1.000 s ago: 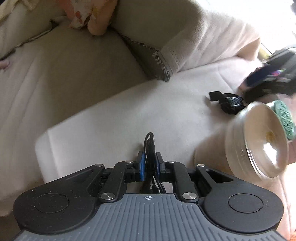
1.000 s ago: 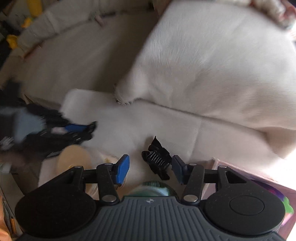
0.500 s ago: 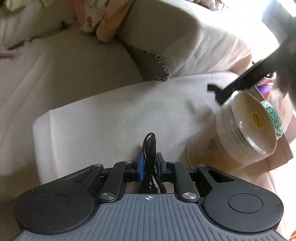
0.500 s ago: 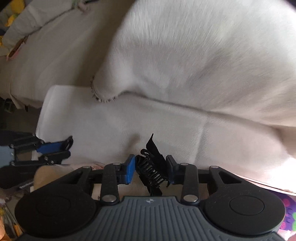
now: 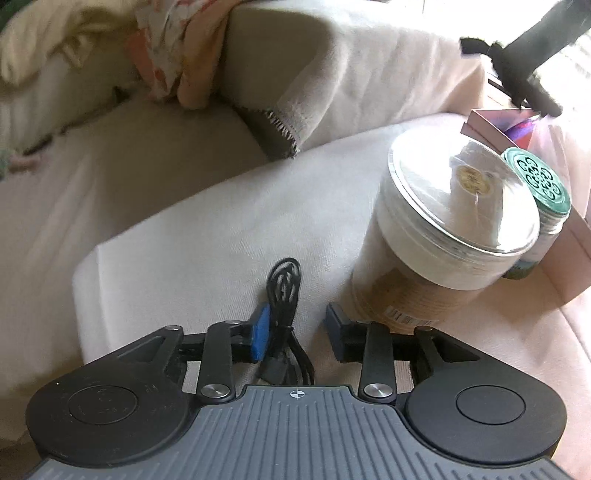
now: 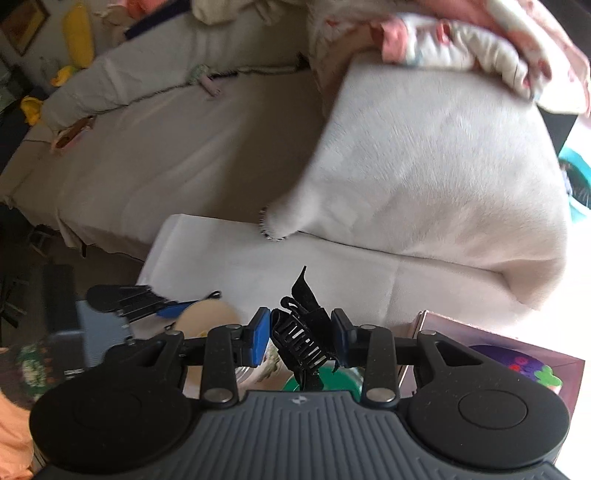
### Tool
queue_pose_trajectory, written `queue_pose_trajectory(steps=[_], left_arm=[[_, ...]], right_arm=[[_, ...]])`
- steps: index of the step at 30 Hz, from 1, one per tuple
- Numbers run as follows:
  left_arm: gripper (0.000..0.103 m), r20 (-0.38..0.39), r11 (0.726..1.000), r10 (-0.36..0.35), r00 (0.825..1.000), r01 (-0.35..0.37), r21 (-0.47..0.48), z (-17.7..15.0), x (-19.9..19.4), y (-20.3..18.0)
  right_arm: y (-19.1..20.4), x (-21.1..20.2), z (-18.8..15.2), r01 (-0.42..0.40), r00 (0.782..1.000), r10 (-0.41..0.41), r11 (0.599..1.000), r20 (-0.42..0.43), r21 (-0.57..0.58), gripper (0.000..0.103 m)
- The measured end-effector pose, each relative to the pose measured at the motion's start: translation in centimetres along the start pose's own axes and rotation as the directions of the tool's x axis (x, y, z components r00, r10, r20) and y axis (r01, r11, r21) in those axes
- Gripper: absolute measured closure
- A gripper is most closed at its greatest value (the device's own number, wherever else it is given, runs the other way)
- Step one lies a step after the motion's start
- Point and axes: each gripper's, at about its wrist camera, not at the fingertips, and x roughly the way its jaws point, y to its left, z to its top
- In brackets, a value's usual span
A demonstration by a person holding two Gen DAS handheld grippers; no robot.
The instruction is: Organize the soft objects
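**A:** Status check, nearest items first. What do the tongs hold?

**B:** Our left tongs (image 5: pixel 295 334) are released: the jaws stand apart, and the black cable bundle (image 5: pixel 283 291) lies between them, against the left pad, on the white sofa cushion (image 5: pixel 184 236). Whether that pad still presses it, we cannot tell. Our right tongs (image 6: pixel 301 334) are clenched on the black hair claw clip (image 6: pixel 301 341), held above the cushion and clear of it.

**A:** Progress?

**B:** We judge the task to be at an early stage. The cable appears set down on the cushion; the clip is in hand and not yet placed. Behind, the patterned pink cloth (image 6: pixel 480 48) lies crumpled on top of the cream blanket (image 6: pixel 443 166) that drapes the sofa arm. Neither looks folded or sorted.

**A:** Count, near to far.

**B:** One cable bundle. One claw clip. Just beside the left tongs, one clear-lidded canister (image 5: pixel 454 225); touching it or nearly so, one smaller jar with a teal lid (image 5: pixel 539 181). Behind both, one pink box (image 5: pixel 576 254). Farther off, one cream blanket and one patterned cloth. At the far end of the sofa, small yellow things (image 6: pixel 77 33) are too blurred to count.
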Motion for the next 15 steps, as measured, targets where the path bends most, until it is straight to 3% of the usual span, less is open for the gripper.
queue_pose_trajectory(steps=[2,5,9,13,14,15], left_arm=[[0.083,0.030,1.000,0.003,1.000,-0.003,-0.003,-0.6,-0.2,-0.5],[0.083,0.061,0.999,0.037,0.997,-0.037,0.000,-1.4,-0.6,-1.3],[0.084,0.046,0.995,0.022,0.999,-0.018,-0.096,-1.3,-1.5,-0.3],[0.086,0.083,0.985,0.030,0.996,-0.015,-0.169,0.1,-3.9,1.1],[0.093,0.097,0.983,0.040,0.994,-0.022,-0.180,0.8,-4.8,1.5],[0.093,0.113,0.982,0.051,0.992,-0.029,-0.188,1.4,-5.8,1.8]], right_arm=[[0.7,-1.5,-0.6,-0.022,0.999,0.023,1.000,0.024,-0.011,0.068],[1.6,-3.4,-1.7,-0.044,0.997,0.046,0.998,0.062,-0.035,0.068],[2.3,-6.0,-3.0,-0.069,0.991,0.074,0.996,0.111,-0.054,0.068],[2.8,-7.7,-4.1,-0.051,0.983,0.065,0.995,0.172,-0.085,0.068],[2.9,-8.0,-4.3,-0.041,0.981,0.058,0.995,0.186,-0.095,0.068],[2.9,-8.2,-4.5,-0.041,0.979,0.060,0.994,0.193,-0.099,0.068]])
